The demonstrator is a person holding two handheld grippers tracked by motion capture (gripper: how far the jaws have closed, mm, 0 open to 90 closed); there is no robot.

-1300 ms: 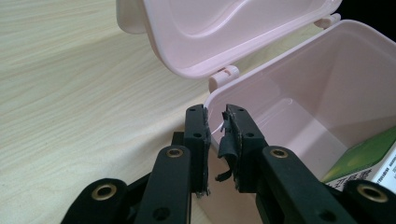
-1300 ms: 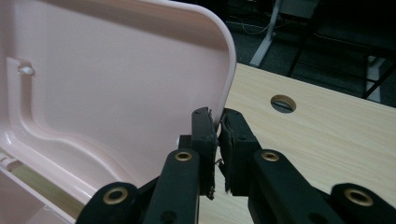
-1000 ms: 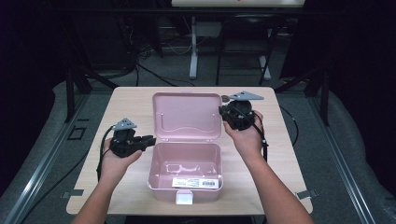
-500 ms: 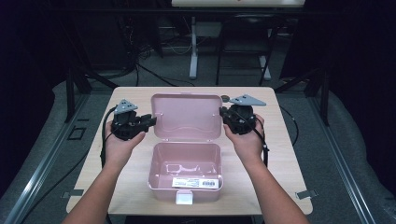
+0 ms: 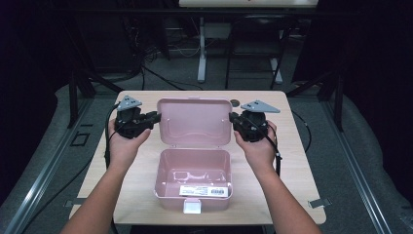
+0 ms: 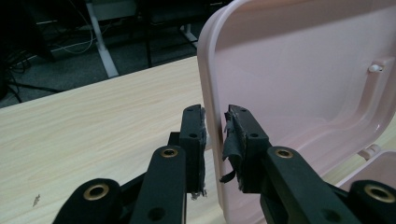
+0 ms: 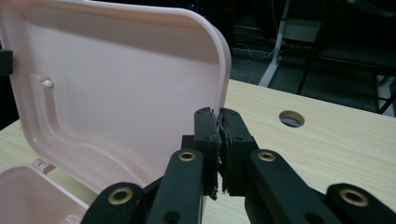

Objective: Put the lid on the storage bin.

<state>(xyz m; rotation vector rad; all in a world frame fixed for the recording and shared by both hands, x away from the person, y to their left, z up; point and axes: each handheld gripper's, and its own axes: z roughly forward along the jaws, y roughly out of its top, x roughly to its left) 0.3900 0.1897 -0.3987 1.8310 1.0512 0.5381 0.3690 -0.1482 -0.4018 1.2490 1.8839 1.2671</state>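
A pink plastic box stands open on the table, its lid hinged back and tilted up behind the base. My left gripper is at the lid's left edge. In the left gripper view the jaws of my left gripper straddle the rim of the lid with a small gap on each side. My right gripper is at the lid's right edge. In the right gripper view my right gripper is shut on the rim of the lid. The base looks empty.
The box sits mid-table on a light wooden table, with a white barcode label on its front wall. A round cable hole lies behind the lid. Dark floor, cables and desk legs surround the table.
My left gripper has moved away from the base's left side, forward to the lid's left edge. The right gripper has stayed at the lid's right edge.
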